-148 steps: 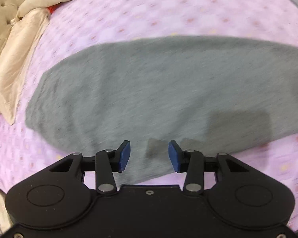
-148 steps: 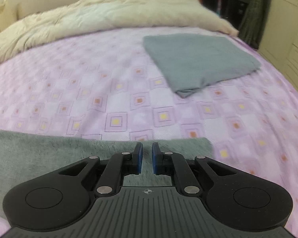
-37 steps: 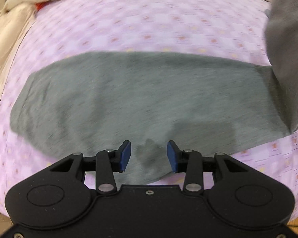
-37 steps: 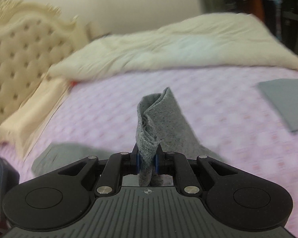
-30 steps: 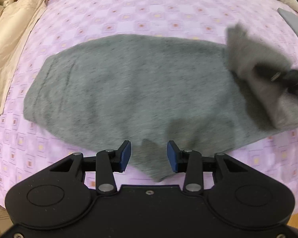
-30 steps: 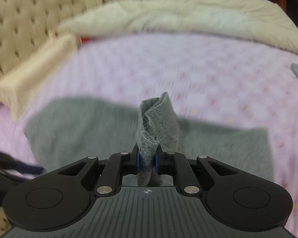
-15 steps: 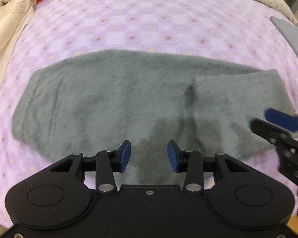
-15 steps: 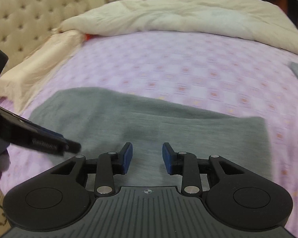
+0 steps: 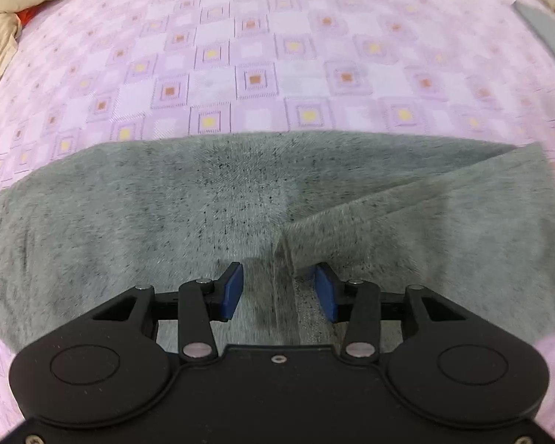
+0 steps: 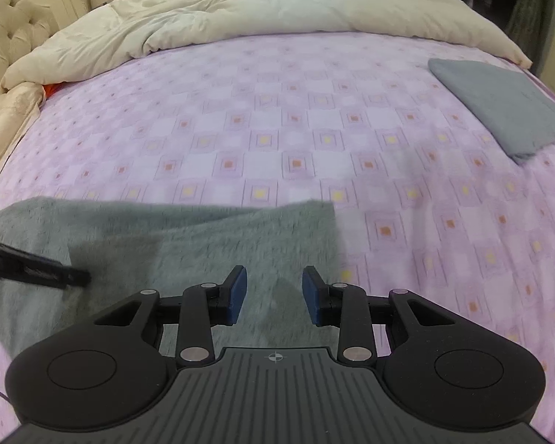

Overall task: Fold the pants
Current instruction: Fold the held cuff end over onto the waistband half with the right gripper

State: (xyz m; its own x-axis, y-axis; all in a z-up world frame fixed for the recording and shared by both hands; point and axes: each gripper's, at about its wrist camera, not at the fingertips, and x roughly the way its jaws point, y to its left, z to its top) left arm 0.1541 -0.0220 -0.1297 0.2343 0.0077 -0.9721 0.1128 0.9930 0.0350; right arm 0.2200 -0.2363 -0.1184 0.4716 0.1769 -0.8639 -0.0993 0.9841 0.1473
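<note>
The left gripper [image 9: 279, 290] is opening, the right gripper [image 10: 273, 292] spread, both empty; a careless pinch could drag the pants' [image 9: 129, 222] folded hem [image 9: 351, 218] askew

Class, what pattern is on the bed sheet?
Lilac checks with small orange and yellow squares on the bed sheet; right wrist view.

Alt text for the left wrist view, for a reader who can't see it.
The left gripper, jaws opening and empty, points down at grey pants lying on a pink patterned bedsheet, with one end folded back over the rest and its edge just ahead of the fingertips.
</note>
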